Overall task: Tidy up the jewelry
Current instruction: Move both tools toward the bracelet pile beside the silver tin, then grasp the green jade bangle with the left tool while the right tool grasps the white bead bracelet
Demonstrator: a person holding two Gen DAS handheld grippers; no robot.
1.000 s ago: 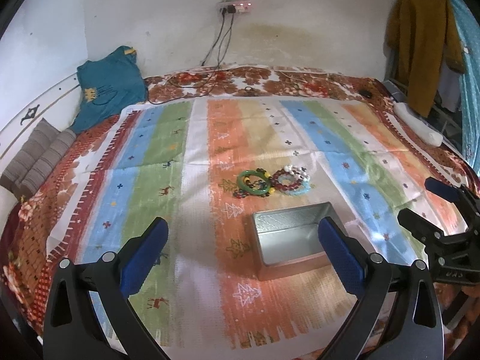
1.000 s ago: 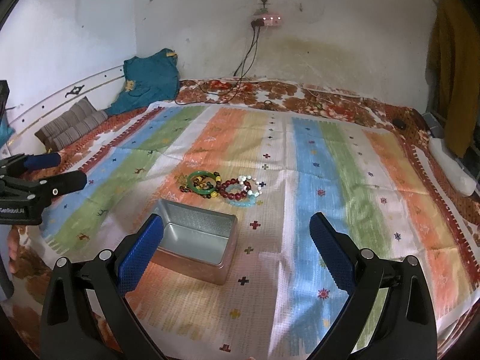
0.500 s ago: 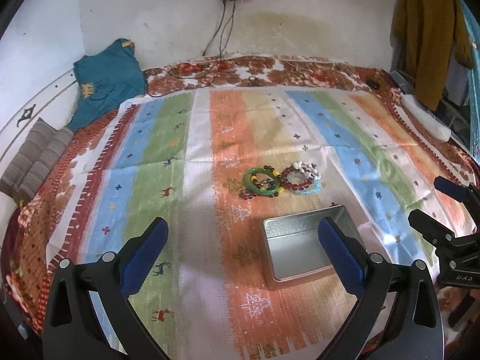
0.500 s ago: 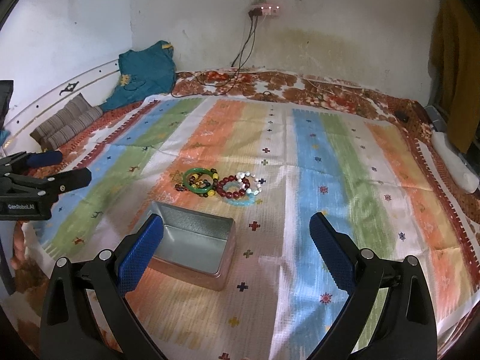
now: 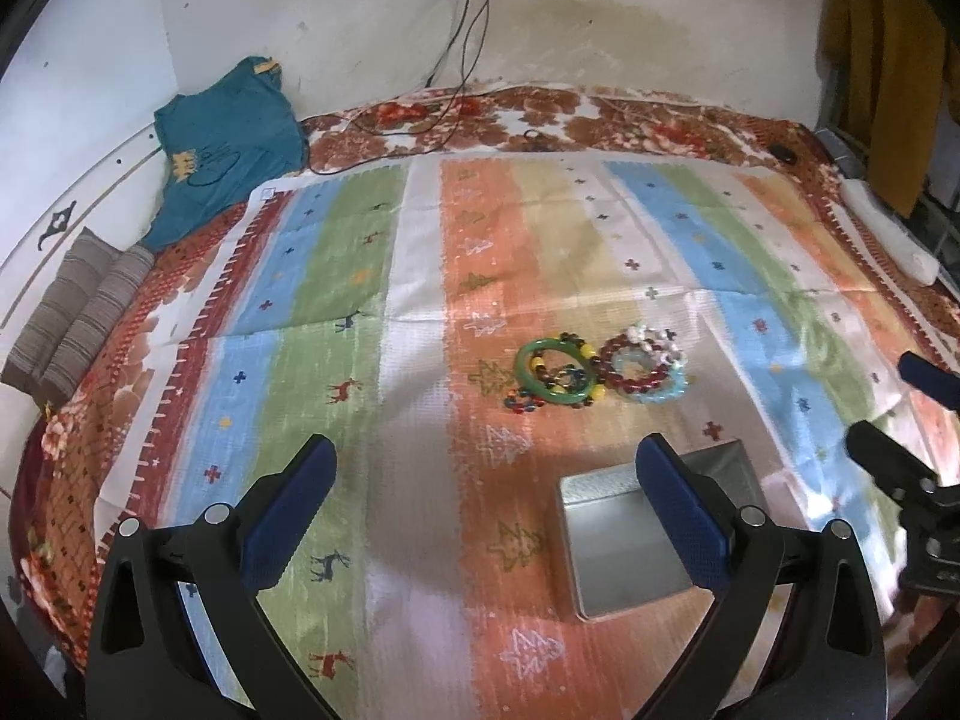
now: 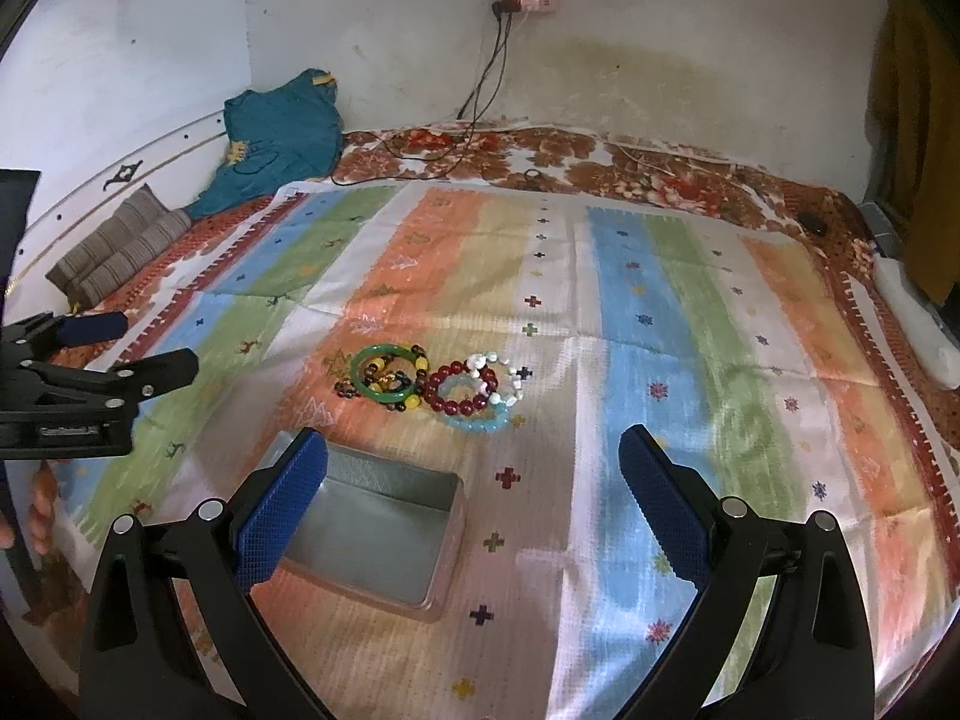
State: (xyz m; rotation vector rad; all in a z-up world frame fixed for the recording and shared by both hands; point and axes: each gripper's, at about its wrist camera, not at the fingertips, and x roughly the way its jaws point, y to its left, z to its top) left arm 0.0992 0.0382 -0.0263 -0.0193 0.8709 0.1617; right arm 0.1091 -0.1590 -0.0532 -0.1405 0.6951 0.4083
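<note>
A small pile of bracelets lies on the striped cloth: a green bangle (image 5: 549,375) (image 6: 384,373) over dark and yellow beads, with a red bead bracelet (image 5: 636,367) (image 6: 462,389), white beads and a pale blue ring beside it. An open silver tin (image 5: 624,546) (image 6: 378,534) stands nearer to me than the pile. My left gripper (image 5: 480,498) is open above the cloth, left of the tin. My right gripper (image 6: 474,492) is open too, its left finger over the tin's near corner. Nothing is between either pair of fingers.
The striped cloth (image 5: 360,252) covers a floral bed sheet (image 6: 660,174). A teal garment (image 5: 228,138) and striped cushions (image 5: 84,306) lie far left. Cables (image 6: 480,96) hang from a wall socket. A white power strip (image 6: 918,324) rests at the right edge.
Both grippers have drifted back and slightly up, so the tin and bracelets sit lower and closer in the views. Both stay open. The jewelry and tin have not moved.
</note>
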